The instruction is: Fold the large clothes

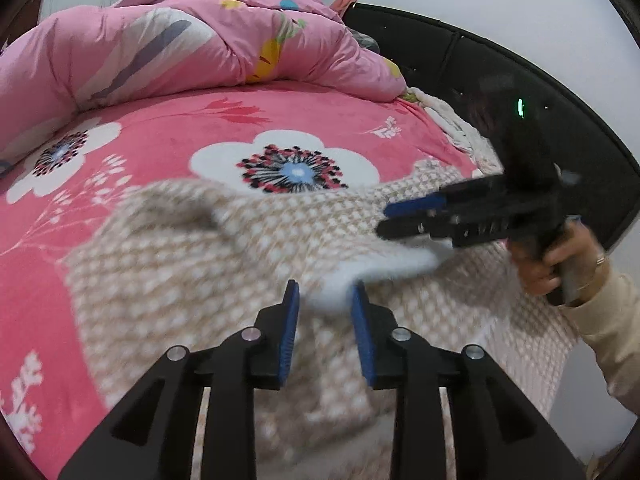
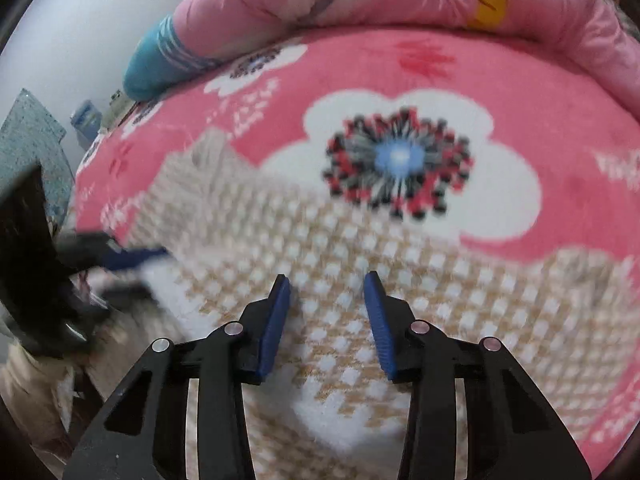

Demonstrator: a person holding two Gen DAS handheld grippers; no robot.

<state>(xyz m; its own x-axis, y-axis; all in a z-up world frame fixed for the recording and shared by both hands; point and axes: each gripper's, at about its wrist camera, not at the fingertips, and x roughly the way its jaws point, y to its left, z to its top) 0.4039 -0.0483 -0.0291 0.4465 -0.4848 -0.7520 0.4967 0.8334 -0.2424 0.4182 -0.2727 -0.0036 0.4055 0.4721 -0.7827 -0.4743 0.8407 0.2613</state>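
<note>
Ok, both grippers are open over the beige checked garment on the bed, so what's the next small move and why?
Probably lower the left gripper slightly and close on the white fuzzy edge bunched right by its fingers. Both grippers are open, the right gripper has only flat checked garment under it, and that turned-up edge looks like the easiest hold for the next fold.

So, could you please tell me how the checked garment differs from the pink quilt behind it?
The beige-and-white checked knitted garment lies spread low on the pink floral blanket; the puffy pink printed quilt is heaped along the far edge. The garment has a small regular check; the quilt has large, scattered colourful prints. The garment looks fuzzy, the quilt smooth. Both rest on the same blanket.
</note>
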